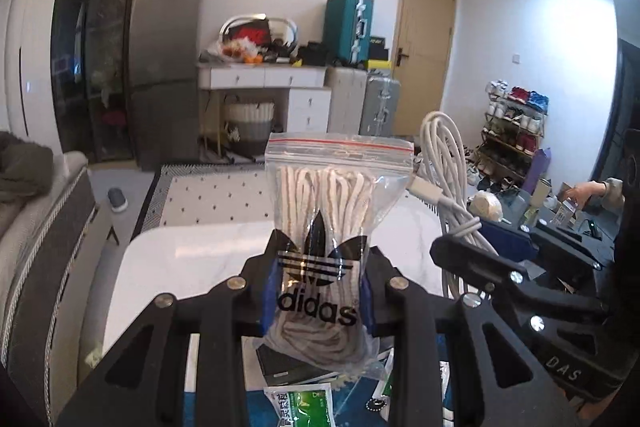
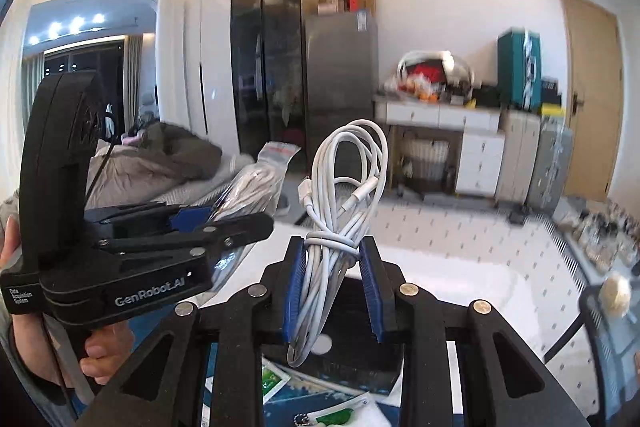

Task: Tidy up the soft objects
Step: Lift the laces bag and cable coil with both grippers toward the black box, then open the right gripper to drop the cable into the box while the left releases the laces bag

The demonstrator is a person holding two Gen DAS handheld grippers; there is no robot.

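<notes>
My left gripper (image 1: 320,291) is shut on a clear zip bag of white shoelaces (image 1: 328,227) with a black adidas logo, held upright above the white table (image 1: 192,259). My right gripper (image 2: 332,291) is shut on a coiled white charging cable (image 2: 344,211), also held up in the air. In the left wrist view the right gripper (image 1: 468,251) and its cable (image 1: 444,163) are just to the right. In the right wrist view the left gripper (image 2: 224,223) with the bag (image 2: 256,183) is to the left.
Below the grippers lie green-and-white sachets (image 1: 304,403), a black box (image 2: 352,359) and a blue mat. A ball of cream yarn (image 1: 486,205) sits at the right. A sofa (image 1: 36,227) stands left; drawers and suitcases (image 1: 376,103) stand at the far wall.
</notes>
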